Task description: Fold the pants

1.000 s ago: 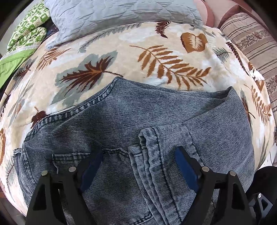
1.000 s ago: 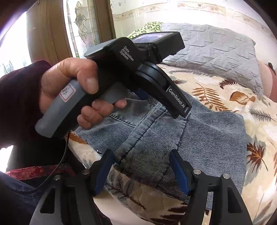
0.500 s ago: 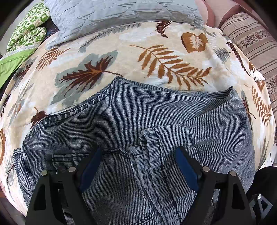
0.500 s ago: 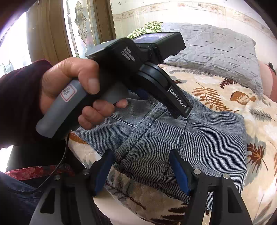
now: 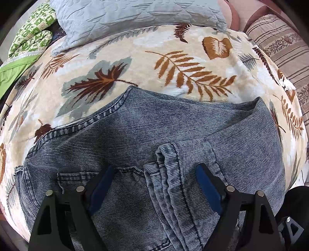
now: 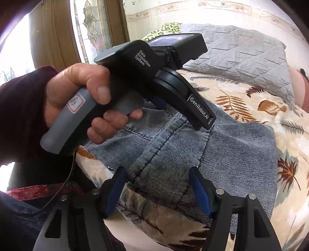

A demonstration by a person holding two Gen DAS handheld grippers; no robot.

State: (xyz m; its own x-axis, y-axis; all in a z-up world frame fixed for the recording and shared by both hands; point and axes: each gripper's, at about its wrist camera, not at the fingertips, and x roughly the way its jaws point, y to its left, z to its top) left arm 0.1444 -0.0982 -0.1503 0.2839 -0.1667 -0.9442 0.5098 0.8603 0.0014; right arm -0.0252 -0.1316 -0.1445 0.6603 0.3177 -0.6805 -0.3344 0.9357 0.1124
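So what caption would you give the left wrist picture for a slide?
Open left gripper poised over folded denim jeans lying on a leaf-print blanket, with a grey quilted pillow behind.

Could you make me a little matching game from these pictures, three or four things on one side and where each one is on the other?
Things:
1. folded blue denim pants
2. grey quilted pillow
3. green patterned cloth
4. brown striped cushion

Places:
A. far right edge of the bed
B. far left, beside the pillow
C. head of the bed, beyond the leaf blanket
D. spread on the leaf-print blanket, nearest the grippers

Pairs: 1-D, 2-C, 3-B, 4-A
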